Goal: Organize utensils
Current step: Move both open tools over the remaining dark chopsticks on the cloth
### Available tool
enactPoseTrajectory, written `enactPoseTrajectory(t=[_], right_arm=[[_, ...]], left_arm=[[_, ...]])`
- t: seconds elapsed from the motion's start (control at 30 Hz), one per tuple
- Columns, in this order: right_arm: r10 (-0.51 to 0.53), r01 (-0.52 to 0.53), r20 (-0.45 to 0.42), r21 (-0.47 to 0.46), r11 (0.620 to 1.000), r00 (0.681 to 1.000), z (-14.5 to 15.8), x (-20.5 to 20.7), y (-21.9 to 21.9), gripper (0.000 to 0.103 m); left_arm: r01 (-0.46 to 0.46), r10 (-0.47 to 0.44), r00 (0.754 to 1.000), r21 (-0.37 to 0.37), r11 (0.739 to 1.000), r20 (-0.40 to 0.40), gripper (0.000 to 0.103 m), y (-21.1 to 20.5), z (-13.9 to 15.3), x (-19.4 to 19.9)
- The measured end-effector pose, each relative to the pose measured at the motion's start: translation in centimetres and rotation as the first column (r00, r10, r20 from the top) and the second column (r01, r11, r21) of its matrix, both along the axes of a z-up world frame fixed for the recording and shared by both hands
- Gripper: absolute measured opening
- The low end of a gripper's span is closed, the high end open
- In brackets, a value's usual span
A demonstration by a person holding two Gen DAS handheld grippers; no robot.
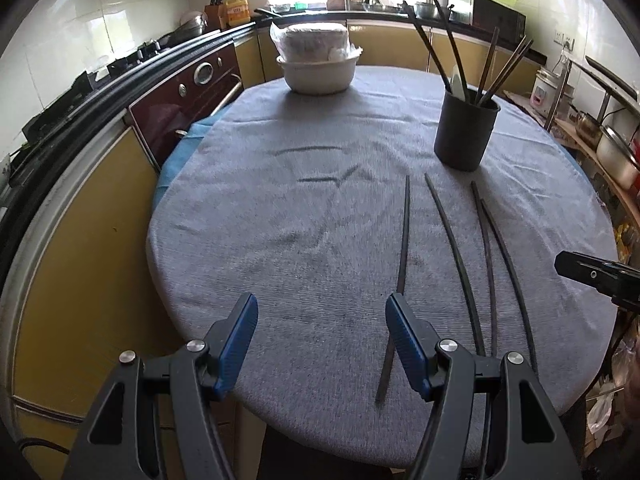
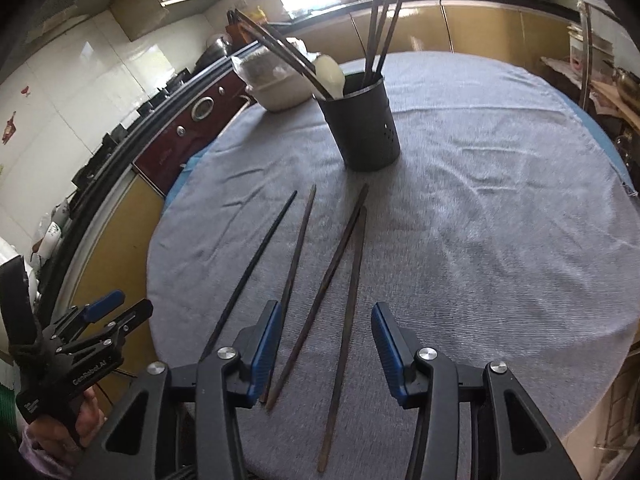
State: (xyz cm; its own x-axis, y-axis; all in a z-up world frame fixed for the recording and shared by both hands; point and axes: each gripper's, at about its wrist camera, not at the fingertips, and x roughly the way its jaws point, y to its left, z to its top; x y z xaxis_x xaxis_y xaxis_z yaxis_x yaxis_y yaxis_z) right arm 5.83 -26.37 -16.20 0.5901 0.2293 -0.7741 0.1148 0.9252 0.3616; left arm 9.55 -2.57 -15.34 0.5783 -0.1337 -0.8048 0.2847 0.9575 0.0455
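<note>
Right now, both your left gripper (image 1: 322,334) and right gripper (image 2: 325,344) are wide apart and hold nothing, above four chopsticks (image 2: 340,258) lying near the black cup (image 2: 362,128).

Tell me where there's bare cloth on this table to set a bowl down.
Free: the left stretch between the white bowl and left gripper; also right of the holder. Crowded: four loose chopsticks in front of the holder.
</note>
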Motion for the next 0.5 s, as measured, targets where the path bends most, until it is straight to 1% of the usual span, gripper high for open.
enactPoseTrajectory(t=[0.3,0.5], right_arm=[[0.008,-0.009,-0.06,-0.017,1.0,0.998,-2.1,1.4,-0.3,0.048],[0.013,-0.019,-0.11,-0.053,0.998,0.994,-3.8,1.3,0.0,0.046]], left_arm=[[0.016,-0.016,0.999,0.003,1.0,-0.048,0.067,-1.3,-1.8,1.4],[0.037,-0.037,0.997,0.003,0.999,-0.071,0.067,-2.2,-2.7,1.6]])
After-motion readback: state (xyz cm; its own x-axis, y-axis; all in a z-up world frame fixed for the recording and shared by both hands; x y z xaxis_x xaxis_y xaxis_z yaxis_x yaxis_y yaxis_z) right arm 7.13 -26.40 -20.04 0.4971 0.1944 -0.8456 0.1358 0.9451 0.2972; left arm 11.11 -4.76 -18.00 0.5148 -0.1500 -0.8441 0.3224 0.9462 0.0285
